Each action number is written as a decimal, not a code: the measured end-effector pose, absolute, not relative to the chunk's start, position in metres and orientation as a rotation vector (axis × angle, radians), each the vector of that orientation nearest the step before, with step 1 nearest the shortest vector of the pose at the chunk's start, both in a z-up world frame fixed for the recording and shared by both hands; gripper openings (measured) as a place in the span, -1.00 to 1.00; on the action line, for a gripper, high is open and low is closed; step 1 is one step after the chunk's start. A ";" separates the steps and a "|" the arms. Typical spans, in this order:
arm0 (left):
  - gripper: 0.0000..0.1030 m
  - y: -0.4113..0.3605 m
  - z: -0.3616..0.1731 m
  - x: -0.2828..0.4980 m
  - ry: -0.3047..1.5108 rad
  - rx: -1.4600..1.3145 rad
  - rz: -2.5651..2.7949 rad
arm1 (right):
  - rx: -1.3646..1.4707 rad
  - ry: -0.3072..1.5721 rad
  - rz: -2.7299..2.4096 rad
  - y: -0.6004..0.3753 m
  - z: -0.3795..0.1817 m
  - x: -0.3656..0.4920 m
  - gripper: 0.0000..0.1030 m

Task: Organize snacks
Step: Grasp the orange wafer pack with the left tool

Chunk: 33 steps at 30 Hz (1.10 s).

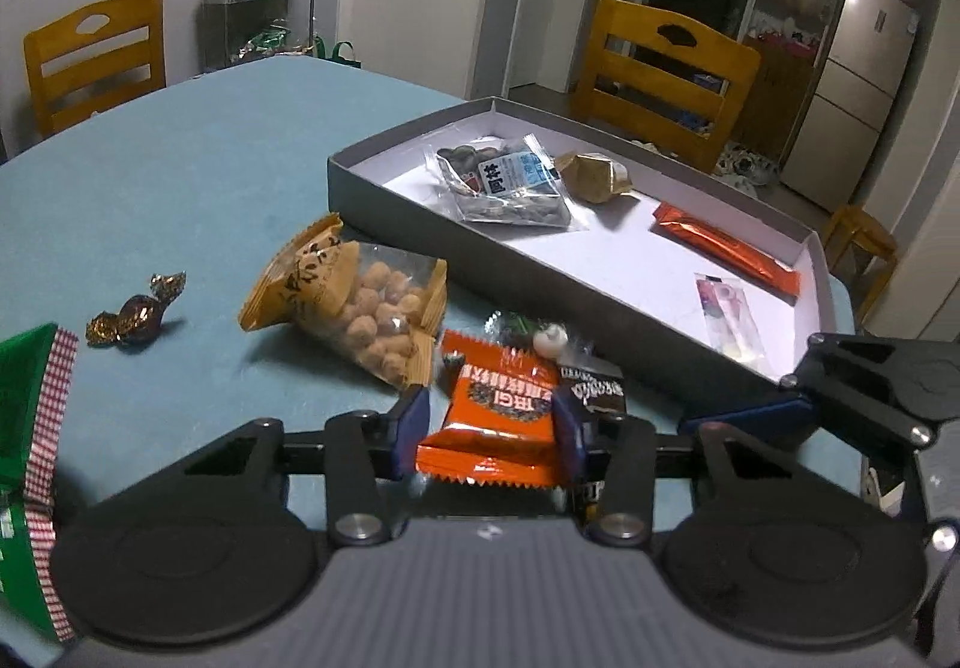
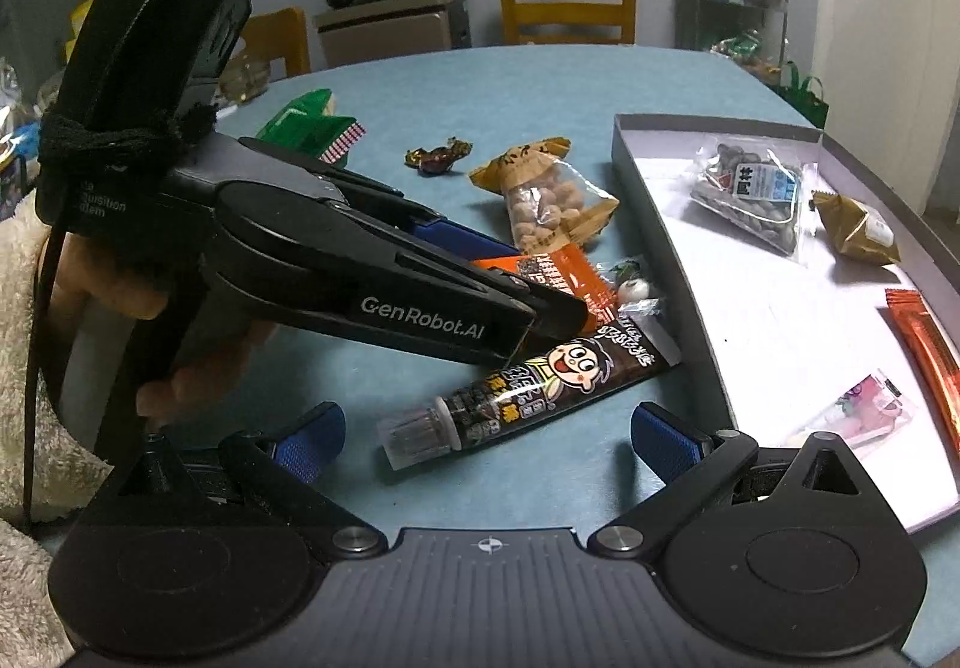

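left tongs (image 1: 491,431): clenched on the orange snack packet (image 1: 501,416), blue pads pressing both its side edges; packet low over the desk (image 1: 198,176), can't tell if lifted
right tongs (image 2: 489,437): released, pads spread wide, nothing between them, hovering at the cap end of the brown tube
brown tube snack (image 2: 534,386): cartoon face print, clear cap, lying flat on desk between right tongs and tray wall; far end touches the orange packet
small white candy (image 1: 551,339): clear wrapper, just behind the orange packet
green checked pack (image 1: 36,464): at left edge of left view, on desk
peanut bag (image 1: 366,302): orange-trimmed, clear window, lying on desk just beyond the packet
foil-wrapped chocolate (image 1: 135,311): brown, alone on desk left of peanut bag
tray (image 1: 384,188): grey shallow box, white floor, on desk to the right
in tray: clear bag of dark nuts (image 1: 507,182) at far end, gold wrapped piece (image 1: 591,176) beside it, orange stick pack (image 1: 726,248) along right wall, pale pink sachet (image 1: 729,317) nearest
wooden chairs (image 1: 666,68): beyond the desk
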<state>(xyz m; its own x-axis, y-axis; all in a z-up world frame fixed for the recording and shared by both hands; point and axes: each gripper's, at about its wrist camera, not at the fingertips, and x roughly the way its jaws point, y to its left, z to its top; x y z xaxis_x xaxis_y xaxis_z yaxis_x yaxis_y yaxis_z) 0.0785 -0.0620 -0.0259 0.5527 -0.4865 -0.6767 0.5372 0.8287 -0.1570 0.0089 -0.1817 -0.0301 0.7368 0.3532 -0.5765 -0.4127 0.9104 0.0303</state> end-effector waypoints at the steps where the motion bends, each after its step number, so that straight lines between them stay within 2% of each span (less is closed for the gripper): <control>1: -0.20 -0.060 -0.025 0.076 0.776 0.071 -0.599 | -0.105 0.613 0.420 -0.181 -0.030 0.009 0.99; 7: -0.21 -0.040 -0.012 0.053 0.708 0.112 -0.537 | -0.094 0.621 0.401 -0.175 -0.029 0.013 0.99; 16: -0.21 0.005 -0.005 0.043 0.693 0.007 -0.506 | -0.042 0.638 0.364 -0.165 -0.028 0.031 0.97; 19: -0.24 0.011 -0.006 0.043 0.696 -0.016 -0.517 | -0.053 0.630 0.329 -0.161 -0.028 0.037 0.75; 21: -0.36 0.014 -0.007 0.044 0.698 -0.022 -0.521 | -0.091 0.615 0.311 -0.156 -0.028 0.037 0.34; 22: -0.36 0.015 -0.008 0.044 0.699 -0.026 -0.522 | -0.113 0.620 0.316 -0.152 -0.030 0.038 0.32; 25: -0.40 0.018 -0.010 0.045 0.706 -0.043 -0.527 | -0.205 0.579 0.329 -0.140 -0.034 0.033 0.09; 27: -0.41 0.018 -0.010 0.044 0.704 -0.038 -0.528 | -0.241 0.568 0.358 -0.136 -0.033 0.030 -0.15; 33: -0.41 0.018 -0.013 0.046 0.717 -0.030 -0.508 | -0.319 0.541 0.399 -0.130 -0.034 0.020 -0.43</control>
